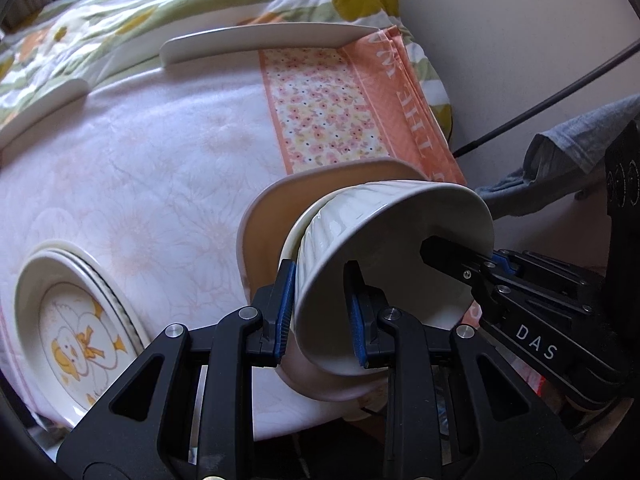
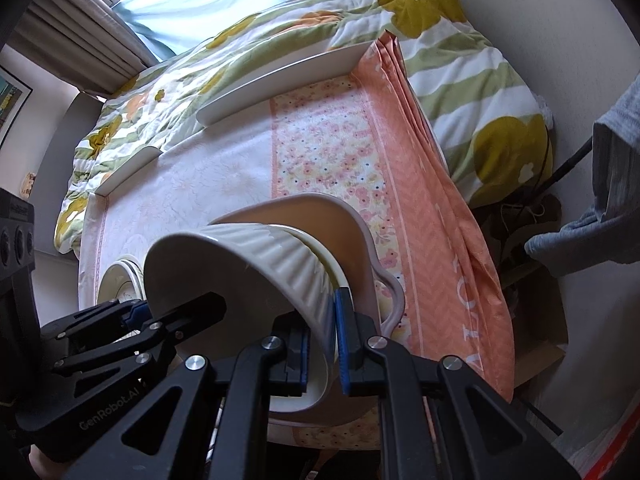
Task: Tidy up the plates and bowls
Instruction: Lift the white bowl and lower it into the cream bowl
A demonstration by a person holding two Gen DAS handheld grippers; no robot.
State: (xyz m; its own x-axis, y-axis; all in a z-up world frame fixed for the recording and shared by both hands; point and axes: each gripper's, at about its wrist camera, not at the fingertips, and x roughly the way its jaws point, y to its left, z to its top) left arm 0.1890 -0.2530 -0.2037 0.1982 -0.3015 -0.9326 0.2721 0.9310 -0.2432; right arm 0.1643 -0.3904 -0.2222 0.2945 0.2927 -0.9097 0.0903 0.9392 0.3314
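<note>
Ribbed white bowl [image 1: 384,236] at lower centre, nested in pink dish [image 1: 260,220]. Pinched by its rim between nearly closed left gripper [image 1: 320,312] and fully closed right gripper [image 2: 322,344]. Could slip, chipping glaze, if released unevenly.

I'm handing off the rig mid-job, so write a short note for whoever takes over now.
Left tool: clamped on the ribbed white bowl, near rim.
Right tool: clamped on the same bowl's opposite rim.
The bowl sits tilted in the pink handled dish.
Duck plate stack lies at the table's left; flat white plates at the far edge.
Done: bowl brought to dish.
Left: settle it, release, sort the rest.
</note>
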